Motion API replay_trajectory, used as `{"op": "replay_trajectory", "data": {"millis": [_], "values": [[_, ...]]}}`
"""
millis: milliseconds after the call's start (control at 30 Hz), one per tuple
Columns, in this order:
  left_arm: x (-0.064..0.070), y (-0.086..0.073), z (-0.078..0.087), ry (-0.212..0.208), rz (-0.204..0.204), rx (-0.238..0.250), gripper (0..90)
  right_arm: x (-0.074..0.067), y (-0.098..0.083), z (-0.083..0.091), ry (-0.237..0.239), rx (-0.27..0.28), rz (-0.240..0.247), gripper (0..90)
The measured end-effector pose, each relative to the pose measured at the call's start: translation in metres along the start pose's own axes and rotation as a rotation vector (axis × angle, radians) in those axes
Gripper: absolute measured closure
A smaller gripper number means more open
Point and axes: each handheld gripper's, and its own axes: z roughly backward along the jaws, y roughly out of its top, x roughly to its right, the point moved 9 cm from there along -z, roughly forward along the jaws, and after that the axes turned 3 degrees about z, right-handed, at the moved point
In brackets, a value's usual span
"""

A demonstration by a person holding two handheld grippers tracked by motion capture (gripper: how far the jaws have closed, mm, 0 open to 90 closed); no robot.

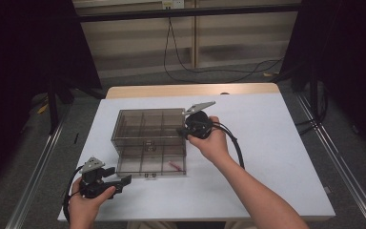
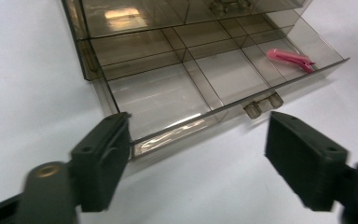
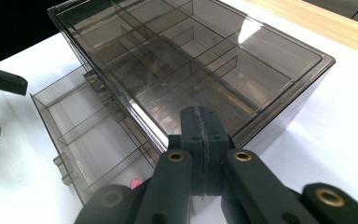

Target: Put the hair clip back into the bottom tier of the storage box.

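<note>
You are holding your left gripper [image 1: 124,181] low over the near left part of the white bench [image 1: 276,157], just in front of the smoky clear drawer box [image 1: 147,125], and its jaws are standing apart with nothing between them. In the left gripper view the two black jaws are framing the front wall of the pulled-out bottom drawer [image 2: 177,128]; the left one is sitting right at the drawer's front corner, though you cannot tell from the pictures whether it is touching, while the right one is standing clear, just beside the small double knob handle [image 2: 263,106]. The drawer is lying open toward you, divided into compartments, and a pink hair clip [image 2: 291,59] is resting in the compartment at its right end. Your right gripper [image 3: 200,140] is pressing its jaws fully together, gripping nothing, and its closed tips are sitting against the top edge of the box at the right-hand corner, as the right gripper view is showing. In the high view your right hand [image 1: 215,143] is reaching over to the box's right side, and the box is sitting in the middle of the bench.
</note>
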Motion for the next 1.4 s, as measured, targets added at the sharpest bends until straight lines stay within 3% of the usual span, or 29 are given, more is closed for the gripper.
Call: {"op": "replay_trajectory", "data": {"millis": [367, 667, 1267, 1400], "values": [[0.005, -0.001, -0.004, -0.015, -0.011, 0.006, 45.6, 0.0, 0.0, 0.0, 0.0, -0.001, 0.001, 90.0], [0.008, -0.002, -0.008, -0.018, -0.045, -0.01, 62.9, 0.0, 0.0, 0.0, -0.002, -0.002, -0.007, 90.0], [0.015, -0.001, -0.021, -0.045, -0.072, -0.035, 86.9, 0.0, 0.0, 0.0, 0.0, -0.002, -0.006, 90.0], [0.015, -0.001, -0.021, -0.046, -0.062, -0.026, 90.0, 0.0, 0.0, 0.0, -0.001, -0.002, -0.005, 90.0]]}}
